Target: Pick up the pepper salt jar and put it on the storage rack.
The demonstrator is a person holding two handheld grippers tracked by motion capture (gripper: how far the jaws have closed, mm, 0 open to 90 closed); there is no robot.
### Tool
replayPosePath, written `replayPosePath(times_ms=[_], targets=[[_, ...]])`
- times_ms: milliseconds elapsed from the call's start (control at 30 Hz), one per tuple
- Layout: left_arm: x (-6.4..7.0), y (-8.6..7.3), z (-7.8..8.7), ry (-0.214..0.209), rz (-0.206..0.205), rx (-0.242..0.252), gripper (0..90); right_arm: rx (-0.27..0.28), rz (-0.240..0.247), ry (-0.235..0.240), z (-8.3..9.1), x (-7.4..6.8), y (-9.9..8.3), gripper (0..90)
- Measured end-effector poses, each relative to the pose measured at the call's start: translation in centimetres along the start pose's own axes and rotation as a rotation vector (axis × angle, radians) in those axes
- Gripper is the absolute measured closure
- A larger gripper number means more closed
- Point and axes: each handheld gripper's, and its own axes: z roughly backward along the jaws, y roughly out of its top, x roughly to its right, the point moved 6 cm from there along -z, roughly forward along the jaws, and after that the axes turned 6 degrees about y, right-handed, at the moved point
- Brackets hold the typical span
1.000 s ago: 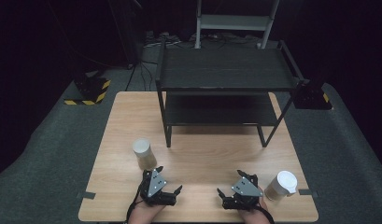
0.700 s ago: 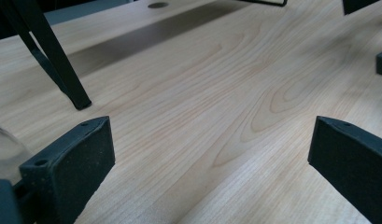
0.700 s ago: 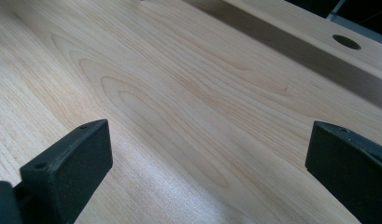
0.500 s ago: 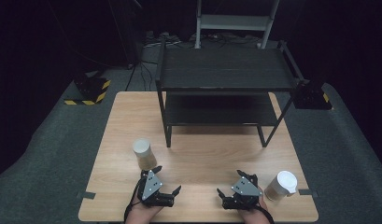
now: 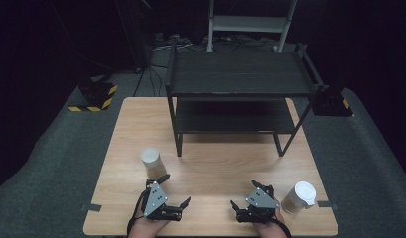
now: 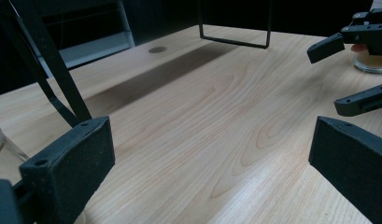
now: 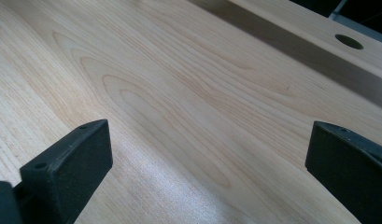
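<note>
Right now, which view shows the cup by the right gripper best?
The high view: the whole white-lidded cup stands on the table just right of the right gripper. The left gripper view catches its base behind that gripper's jaws.

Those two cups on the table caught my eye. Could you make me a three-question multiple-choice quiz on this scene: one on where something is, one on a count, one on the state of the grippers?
1. Where does the black shelf rack stand?
A. at the table's far edge
B. on the floor
C. between the grippers

2. How many cups are on the table?
A. one
B. two
C. four

3. How do the jaws of both grippers stand?
A. wide open, empty
B. shut on cups
C. shut on nothing

Answers:
1 A: its legs rest on the far wood.
2 B: left cup, right cup.
3 A: left gripper and right gripper show bare wood between their jaws.
</note>
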Motion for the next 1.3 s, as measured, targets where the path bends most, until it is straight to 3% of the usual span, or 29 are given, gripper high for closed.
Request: replayPosePath(times_ms=[333,533,967,1300], targets=[[-0.6,0.4,1.2,0.035,0.002,0.040,0.5,0.000,-0.007,0.003,0.0,0.1,0.0,0.0],[-1.4,0.6,2.3,0.082,0.006,0.063,0.5,0.000,-0.009,0.006,0.0,0.1,0.0,0.0],[-3.3,0.6,4.1,0.179,0.038,0.075,0.5,0.000,-0.012,0.010,0.0,0.2,0.0,0.0],[-3.7,0.4,4.2,0.226,0.025,0.052,0.4,-0.001,-0.012,0.012,0.0,0.2,0.0,0.0]])
